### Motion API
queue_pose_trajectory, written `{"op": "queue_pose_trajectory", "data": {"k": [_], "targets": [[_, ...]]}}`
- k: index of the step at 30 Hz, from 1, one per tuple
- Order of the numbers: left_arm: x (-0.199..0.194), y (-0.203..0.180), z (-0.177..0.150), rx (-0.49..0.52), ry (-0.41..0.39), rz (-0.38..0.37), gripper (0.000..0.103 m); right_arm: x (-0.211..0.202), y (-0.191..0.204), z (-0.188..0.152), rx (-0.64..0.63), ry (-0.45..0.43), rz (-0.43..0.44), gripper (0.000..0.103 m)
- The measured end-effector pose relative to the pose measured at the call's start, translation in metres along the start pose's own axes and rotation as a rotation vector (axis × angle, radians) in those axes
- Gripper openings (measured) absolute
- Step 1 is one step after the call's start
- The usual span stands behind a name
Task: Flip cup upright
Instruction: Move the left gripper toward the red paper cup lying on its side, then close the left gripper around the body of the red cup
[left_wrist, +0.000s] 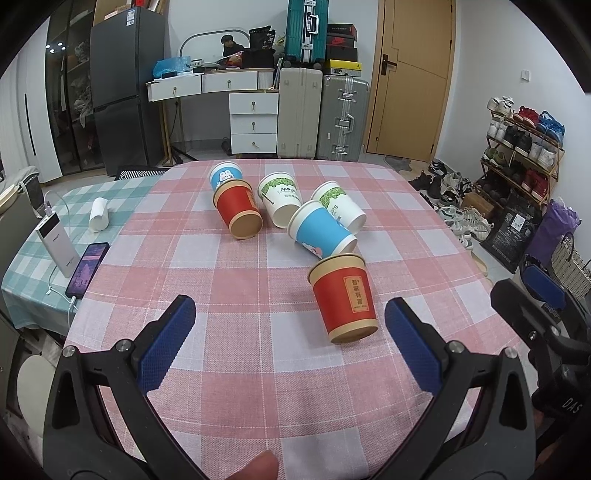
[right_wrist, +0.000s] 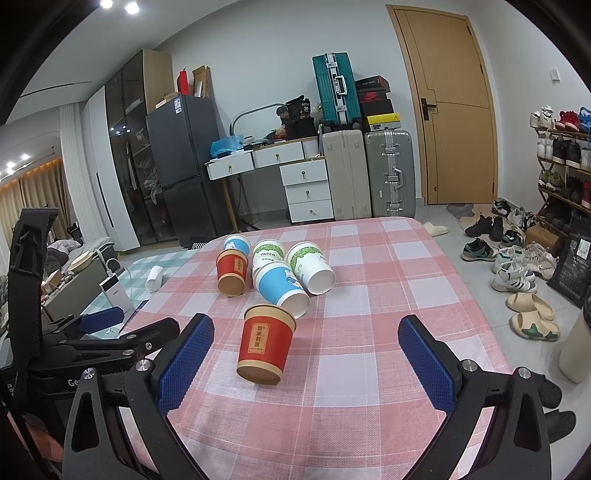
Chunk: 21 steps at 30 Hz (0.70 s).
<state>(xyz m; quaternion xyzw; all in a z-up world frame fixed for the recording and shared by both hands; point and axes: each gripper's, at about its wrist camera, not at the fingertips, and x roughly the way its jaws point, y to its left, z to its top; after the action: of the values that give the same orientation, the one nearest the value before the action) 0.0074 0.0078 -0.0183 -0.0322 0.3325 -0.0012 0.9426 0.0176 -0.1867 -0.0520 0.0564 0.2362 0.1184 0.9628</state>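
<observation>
Several paper cups lie on their sides on the pink checked tablecloth (left_wrist: 236, 295). The nearest is a red cup (left_wrist: 345, 299) with a brown base toward me; it also shows in the right wrist view (right_wrist: 265, 345). Behind it lie a blue cup (left_wrist: 320, 233), two white-green cups (left_wrist: 277, 199) (left_wrist: 341, 208), another red cup (left_wrist: 238, 210) and a second blue cup (left_wrist: 224, 175). My left gripper (left_wrist: 290, 341) is open and empty, just short of the near red cup. My right gripper (right_wrist: 306, 363) is open and empty, with the red cup ahead between its fingers.
A phone (left_wrist: 87, 269), a power bank (left_wrist: 57, 245) and a white roll (left_wrist: 99, 214) lie on the green checked cloth at the left. The right gripper's body (left_wrist: 546, 325) stands at the table's right edge. Shoes (right_wrist: 517, 273) cover the floor on the right.
</observation>
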Motion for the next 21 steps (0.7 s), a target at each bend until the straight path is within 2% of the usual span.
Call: {"op": "queue_pose_trajectory", "data": {"k": [9, 21], "targets": [[0.013, 0.001, -0.001, -0.003, 0.022, -0.001, 0.102, 0.001, -0.003, 0.001, 0.004, 0.001, -0.003, 0.102], [0.077, -0.006, 0.01, -0.04, 0.177, -0.057, 0.102, 0.018, -0.034, -0.002, 0.067, 0.019, -0.03, 0.102]]}}
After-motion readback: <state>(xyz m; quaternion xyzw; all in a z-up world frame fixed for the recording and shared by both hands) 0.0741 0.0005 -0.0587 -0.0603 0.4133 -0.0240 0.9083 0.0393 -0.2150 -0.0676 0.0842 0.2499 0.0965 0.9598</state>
